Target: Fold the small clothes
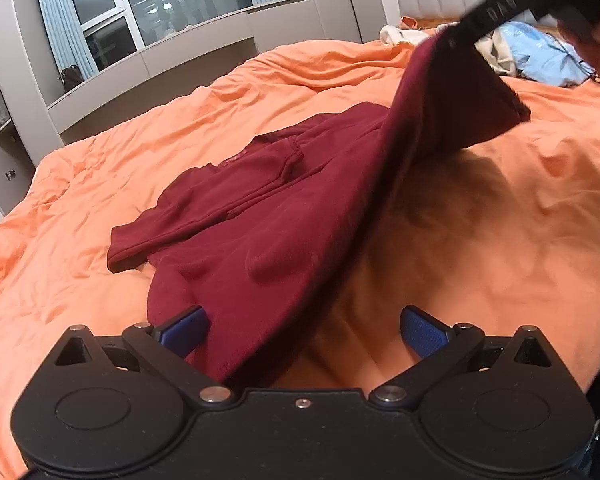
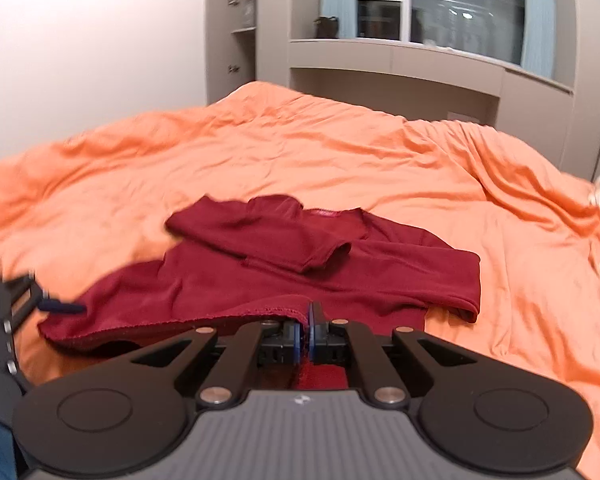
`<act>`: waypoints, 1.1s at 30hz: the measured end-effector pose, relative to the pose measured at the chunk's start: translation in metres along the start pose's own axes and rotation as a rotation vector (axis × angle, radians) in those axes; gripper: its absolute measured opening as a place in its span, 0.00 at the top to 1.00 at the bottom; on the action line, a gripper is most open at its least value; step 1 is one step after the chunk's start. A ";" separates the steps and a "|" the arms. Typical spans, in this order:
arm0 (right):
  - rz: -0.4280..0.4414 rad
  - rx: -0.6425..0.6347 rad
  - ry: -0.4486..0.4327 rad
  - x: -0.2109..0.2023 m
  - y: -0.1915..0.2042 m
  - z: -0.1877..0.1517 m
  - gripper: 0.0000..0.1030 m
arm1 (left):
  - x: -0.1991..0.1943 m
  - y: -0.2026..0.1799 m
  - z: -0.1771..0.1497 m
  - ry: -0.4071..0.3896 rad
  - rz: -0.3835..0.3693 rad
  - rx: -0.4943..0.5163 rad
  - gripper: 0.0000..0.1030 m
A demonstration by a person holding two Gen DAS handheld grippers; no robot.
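A dark red long-sleeved top (image 2: 284,264) lay on the orange bed cover (image 2: 340,160), one sleeve folded across its chest. The right tool (image 2: 310,334) was clamped on the top's hem, lifting that corner off the bed. The left tool (image 1: 304,330) stood spread wide, its blue pads either side of the near hem, gripping nothing.

Both views are lit warmly by indoor light; a ceiling lamp is reflected in the dark window (image 1: 156,4), so outside is night. The lifted maroon shirt (image 1: 260,216) throws a soft shadow on the orange bedcover (image 1: 520,220). Fisheye lenses bend the edges and darken the corners. The right wrist view is slightly blurred, mostly at its left edge.
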State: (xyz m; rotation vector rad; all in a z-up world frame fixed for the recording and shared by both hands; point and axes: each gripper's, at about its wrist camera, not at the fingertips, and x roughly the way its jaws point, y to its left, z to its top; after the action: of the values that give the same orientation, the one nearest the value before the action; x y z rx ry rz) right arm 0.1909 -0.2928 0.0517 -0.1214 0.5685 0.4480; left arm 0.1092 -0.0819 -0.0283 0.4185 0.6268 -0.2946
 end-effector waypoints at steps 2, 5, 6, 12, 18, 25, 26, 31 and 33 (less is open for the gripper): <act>0.004 0.029 -0.005 0.001 -0.010 0.004 0.96 | 0.004 -0.001 0.001 0.002 0.046 0.003 0.01; -0.001 0.044 -0.013 -0.002 -0.014 0.003 0.96 | 0.003 0.005 0.000 -0.006 0.085 -0.012 0.13; -0.001 0.048 -0.013 -0.003 -0.016 0.002 0.96 | 0.002 0.008 -0.001 -0.012 0.097 -0.014 0.17; -0.004 0.046 0.002 -0.007 -0.015 -0.007 0.96 | -0.011 0.021 -0.003 -0.082 0.173 0.007 0.35; -0.019 0.029 0.022 -0.010 -0.012 -0.017 0.96 | -0.023 0.020 -0.002 -0.147 0.157 0.063 0.64; -0.090 -0.096 0.049 -0.016 0.003 -0.035 0.95 | -0.034 0.016 0.004 -0.157 0.190 0.120 0.95; -0.103 -0.118 0.054 -0.016 0.007 -0.039 0.95 | -0.036 0.019 0.006 -0.160 0.187 0.105 0.95; -0.117 -0.249 0.128 -0.008 0.025 -0.060 0.58 | -0.042 0.037 0.023 -0.163 0.177 0.021 0.95; -0.116 -0.302 0.166 -0.003 0.035 -0.071 0.53 | -0.044 0.044 0.030 -0.159 0.170 -0.019 0.95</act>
State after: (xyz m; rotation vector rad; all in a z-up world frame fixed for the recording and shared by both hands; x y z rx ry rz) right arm 0.1379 -0.2786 -0.0056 -0.4821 0.6506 0.4112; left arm 0.1072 -0.0514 0.0331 0.4225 0.4347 -0.1576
